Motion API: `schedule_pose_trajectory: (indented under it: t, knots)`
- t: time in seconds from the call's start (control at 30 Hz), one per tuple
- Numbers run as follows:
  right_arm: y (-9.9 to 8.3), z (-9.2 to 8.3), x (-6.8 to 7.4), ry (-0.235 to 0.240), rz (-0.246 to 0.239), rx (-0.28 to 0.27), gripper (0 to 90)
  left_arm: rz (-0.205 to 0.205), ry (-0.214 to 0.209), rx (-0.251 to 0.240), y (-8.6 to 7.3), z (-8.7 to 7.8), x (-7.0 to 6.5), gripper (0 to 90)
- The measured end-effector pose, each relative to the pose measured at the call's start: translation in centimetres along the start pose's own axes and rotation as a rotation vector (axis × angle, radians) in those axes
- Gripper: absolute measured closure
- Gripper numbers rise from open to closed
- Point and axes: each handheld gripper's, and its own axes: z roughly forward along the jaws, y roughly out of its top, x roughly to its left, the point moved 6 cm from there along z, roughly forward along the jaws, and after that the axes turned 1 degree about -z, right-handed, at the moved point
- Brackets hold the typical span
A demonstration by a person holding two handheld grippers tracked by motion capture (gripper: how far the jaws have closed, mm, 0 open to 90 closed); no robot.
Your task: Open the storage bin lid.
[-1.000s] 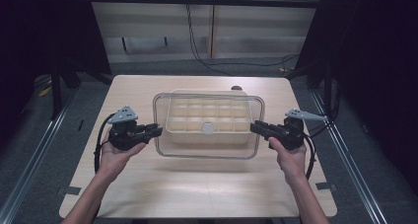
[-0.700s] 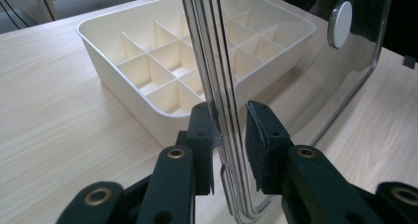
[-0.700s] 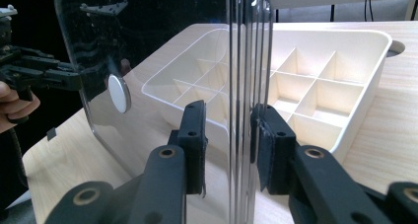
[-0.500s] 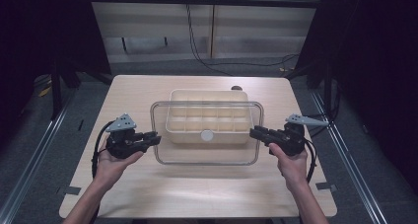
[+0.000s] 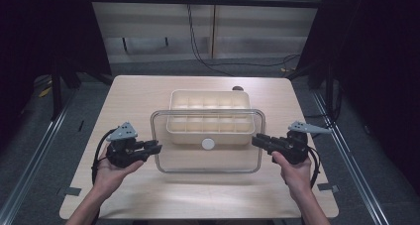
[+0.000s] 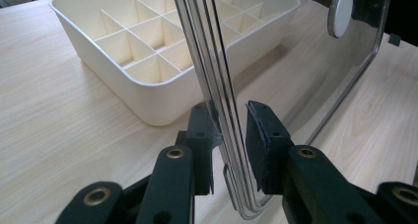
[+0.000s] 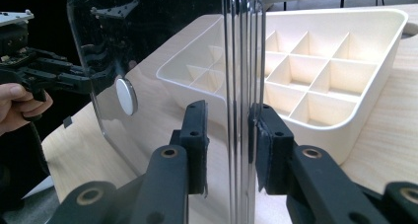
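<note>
Lid: clear plastic lid (image 5: 208,160) w/ white round knob (image 5: 208,143), hanging between both grippers just above the table, far edge overlapping the near side of the tray, near part over bare tabletop.
Tray: cream compartment tray (image 5: 208,106), empty, open-topped, sitting mid-table, beyond the lid.
Left gripper: left gripper (image 5: 154,148) at lid's left edge; in its own view (image 6: 231,150) jaws straddling the rim, right pad (image 6: 260,135) touching or nearly so, left one showing a slight gap, so closing on the edge but pinch looking loose.
Right gripper: right gripper (image 5: 257,140) at lid's right edge; own view (image 7: 229,145) showing jaws either side of the rim, right pad (image 7: 263,145) pressing it, left a hair off; pinching the lid.
Step in hand: judging as carrying lid off tray toward the person, two-handed.
Next move: calling for lowering level, both ends together, onto bare wood (image 5: 148,200) in front of tray; keeping far edge from catching the tray wall; releasing after lid resting flat.
High view: giving overall layout, lid-to-tray overlap, both hands.
Gripper views: giving rim's ridged edge-on profile, pad contact, tray dividers (image 6: 148,41); right gripper view also catching the other hand (image 7: 19,103) through the lid.
</note>
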Motion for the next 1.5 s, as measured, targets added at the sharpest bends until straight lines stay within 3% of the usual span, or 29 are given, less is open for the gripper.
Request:
schedule_pose_trajectory:
  t: [0.73, 0.8, 1.17, 1.37, 1.5]
  knots:
    - [-3.2, -1.7, 1.3, 0.019, 0.027, 0.042, 70.7, 0.003, -0.039, 0.056, -2.5, -0.5, -2.3, 73.1]
    - [-3.5, -2.0, 1.5, 0.025, 0.022, 0.05, 70.2, 0.022, -0.046, 0.051, -2.9, -0.7, -2.5, 73.5]
    - [-5.0, -2.8, 2.0, 0.028, 0.045, 0.067, 69.8, 0.005, -0.045, 0.049, -3.5, -1.1, -3.9, 73.4]
    - [-5.7, -2.9, 2.0, 0.023, 0.046, 0.081, 69.6, 0.007, -0.057, 0.091, -4.5, -0.7, -4.2, 73.1]
    - [-6.0, -2.4, 2.1, 0.017, 0.036, 0.104, 69.8, -0.013, -0.07, 0.106, -5.2, -0.5, -3.8, 72.7]
